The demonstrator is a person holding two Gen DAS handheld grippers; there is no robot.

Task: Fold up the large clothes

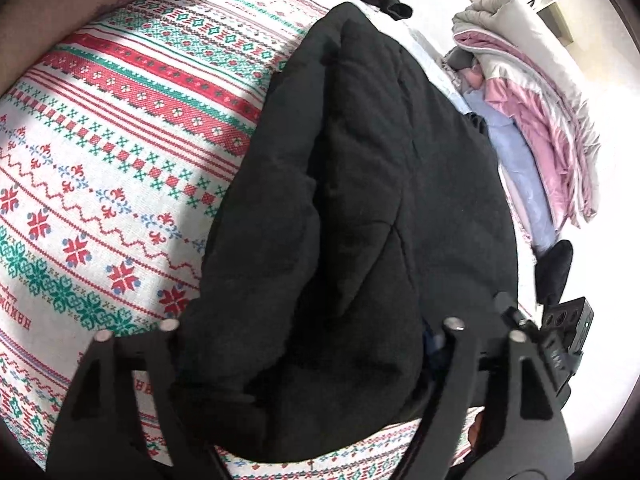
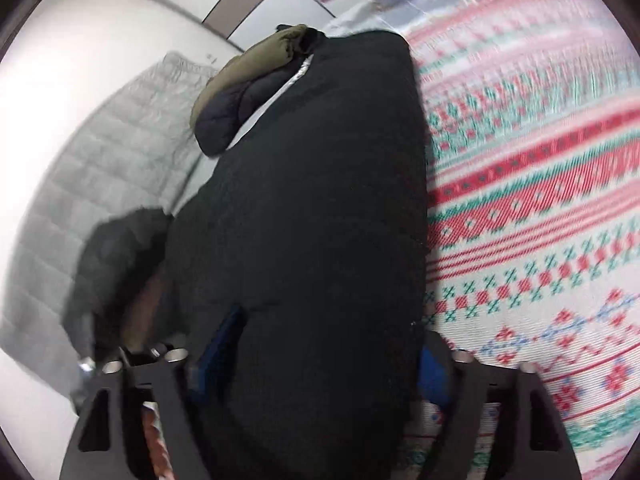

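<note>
Your left gripper (image 1: 308, 360) has the black padded coat (image 1: 360, 200) bunched between its fingers, apparently clamped. Your right gripper (image 2: 320, 360) straddles the same coat (image 2: 312, 200), blue pads (image 2: 222, 340) against the fabric, apparently gripping.

One black coat lies on the patterned bedspread (image 1: 100, 140). Also counted: one pink-and-grey quilt (image 1: 540, 140), one olive-and-navy jacket (image 2: 248, 92), one pale quilted garment (image 2: 112, 152). Both grippers tilt downward.

The left gripper's (image 1: 304, 360) fingertips are buried under the black jacket (image 1: 360, 200); in the right wrist view the patterned bedspread (image 2: 540, 200) is smeared, perhaps by motion.
</note>
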